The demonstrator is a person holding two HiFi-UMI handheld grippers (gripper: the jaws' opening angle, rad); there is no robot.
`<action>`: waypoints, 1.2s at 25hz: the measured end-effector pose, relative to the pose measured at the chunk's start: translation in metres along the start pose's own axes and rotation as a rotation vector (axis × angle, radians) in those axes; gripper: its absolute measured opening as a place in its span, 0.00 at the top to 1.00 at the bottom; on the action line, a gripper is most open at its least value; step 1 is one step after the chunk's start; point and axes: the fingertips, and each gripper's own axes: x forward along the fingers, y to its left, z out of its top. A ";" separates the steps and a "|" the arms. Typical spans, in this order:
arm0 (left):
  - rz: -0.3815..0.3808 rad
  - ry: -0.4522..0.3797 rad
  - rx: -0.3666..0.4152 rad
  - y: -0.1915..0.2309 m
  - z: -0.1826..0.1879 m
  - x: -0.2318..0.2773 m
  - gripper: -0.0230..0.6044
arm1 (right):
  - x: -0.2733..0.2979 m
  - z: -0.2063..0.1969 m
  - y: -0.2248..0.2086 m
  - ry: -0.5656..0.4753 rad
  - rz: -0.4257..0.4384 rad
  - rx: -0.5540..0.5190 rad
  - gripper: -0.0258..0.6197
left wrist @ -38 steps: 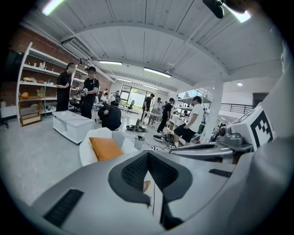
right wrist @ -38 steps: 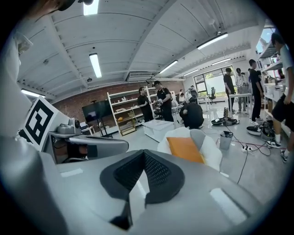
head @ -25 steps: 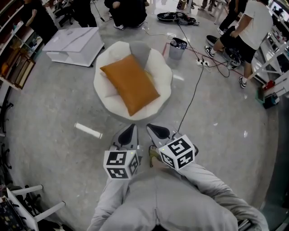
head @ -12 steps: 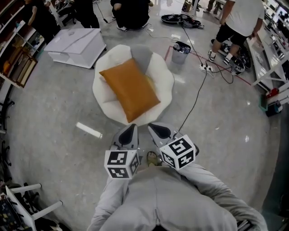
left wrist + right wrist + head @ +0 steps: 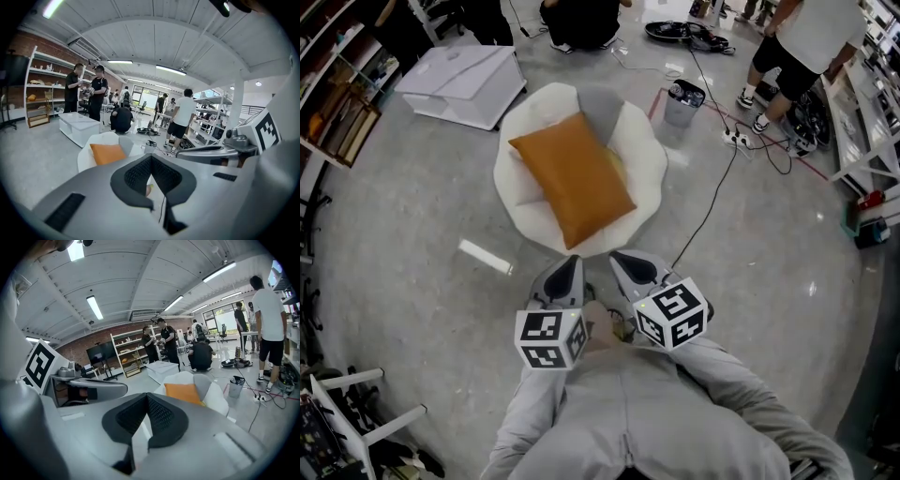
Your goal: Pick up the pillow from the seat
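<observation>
So the smooth orange rectangular pillow (image 5: 572, 178) is lying diagonally across the round white shell-shaped seat (image 5: 649, 164); nothing is touching it and nobody has hold of it yet. Compared with a second ago, the seat sits lower in the head view and its front rim is now just ahead of the claw tips; so the person is walking up to it and the gap is closing.

The left claw (image 5: 572, 266) and right claw (image 5: 622, 261) are side by side, low in front of the grey-sleeved body, both aimed at the seat; both are pinched fully together with nothing between the pads, same as before. Each gripper view has the pillow ahead, above the jaws and still well apart from them.

My read is that this is still the approach and the grasp hasn't begun; the claws need to spread before they can take the near corner or an edge of the pillow. Also watch the thin black cable (image 5: 708, 202) on the grey concrete floor just right of the seat; bit of a trip risk imo.
</observation>
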 end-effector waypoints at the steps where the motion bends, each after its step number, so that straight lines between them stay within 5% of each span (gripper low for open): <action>1: 0.004 0.000 -0.003 0.002 0.001 0.002 0.96 | 0.002 0.001 -0.001 0.001 0.001 0.001 0.96; 30: -0.009 0.116 -0.046 0.110 0.056 0.155 0.96 | 0.152 0.057 -0.119 0.108 -0.065 0.039 0.96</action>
